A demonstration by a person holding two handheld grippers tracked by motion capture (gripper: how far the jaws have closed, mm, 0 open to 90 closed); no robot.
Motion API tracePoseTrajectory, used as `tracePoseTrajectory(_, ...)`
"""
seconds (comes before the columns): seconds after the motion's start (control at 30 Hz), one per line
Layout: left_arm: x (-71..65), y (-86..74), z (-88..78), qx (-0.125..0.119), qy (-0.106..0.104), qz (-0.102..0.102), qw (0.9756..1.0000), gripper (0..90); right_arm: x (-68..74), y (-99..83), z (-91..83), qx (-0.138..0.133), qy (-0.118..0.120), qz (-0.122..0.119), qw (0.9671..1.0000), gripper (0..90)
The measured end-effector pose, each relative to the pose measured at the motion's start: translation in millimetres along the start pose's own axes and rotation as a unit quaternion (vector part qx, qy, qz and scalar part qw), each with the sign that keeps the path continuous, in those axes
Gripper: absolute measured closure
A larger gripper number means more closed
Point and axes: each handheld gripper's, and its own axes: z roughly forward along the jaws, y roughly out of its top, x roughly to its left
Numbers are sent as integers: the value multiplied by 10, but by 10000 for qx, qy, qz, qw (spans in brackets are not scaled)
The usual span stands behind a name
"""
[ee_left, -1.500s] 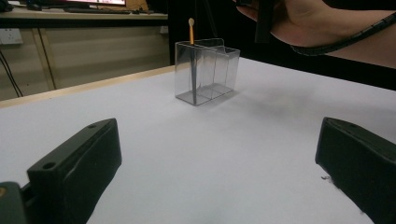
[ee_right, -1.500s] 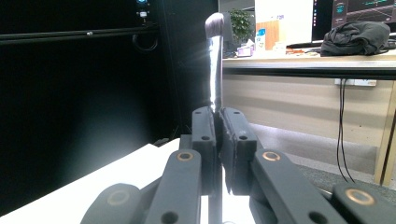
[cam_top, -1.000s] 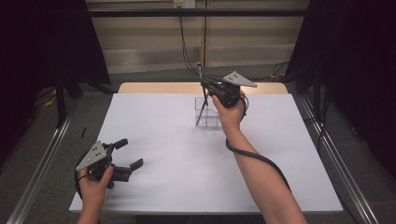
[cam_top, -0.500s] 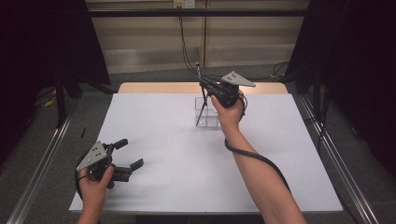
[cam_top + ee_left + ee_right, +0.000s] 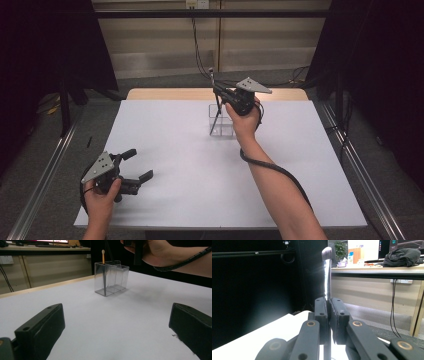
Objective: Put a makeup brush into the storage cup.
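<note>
A clear plastic organizer [image 5: 223, 122] with several compartments stands at the far middle of the white table [image 5: 180, 150]. My right gripper [image 5: 216, 91] hovers just above it, shut on a thin brush-like stick [image 5: 213, 117]. The stick's lower end reaches down into the organizer's left end compartment. In the right gripper view the jaws [image 5: 328, 301] pinch a silvery handle [image 5: 327, 277] with a dark tip on top. The left gripper view shows the organizer [image 5: 112, 277] with a thin stick [image 5: 103, 257], orange above the rim. My left gripper [image 5: 140, 164] rests open near the front left corner, nothing between its jaws [image 5: 115, 322].
The table's wooden far edge [image 5: 165, 94] borders a grey floor with cables [image 5: 197, 50]. Metal rails [image 5: 45, 165] run along both sides of the table. My right forearm and its trailing cable [image 5: 272, 170] cross the right half of the table.
</note>
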Motion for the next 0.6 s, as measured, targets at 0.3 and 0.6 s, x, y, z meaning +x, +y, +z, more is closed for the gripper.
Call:
tracePoseTrajectory(0.3, -6, 3, -2, -3, 0, -2, 10000, 2, 4, -14, 13, 7, 22, -22, 10000, 847)
tracePoseTrajectory(0.6, -7, -2, -2, -9, -10, -20, 10000, 2, -29, -56, 17, 29, -45, -3, 10000, 847)
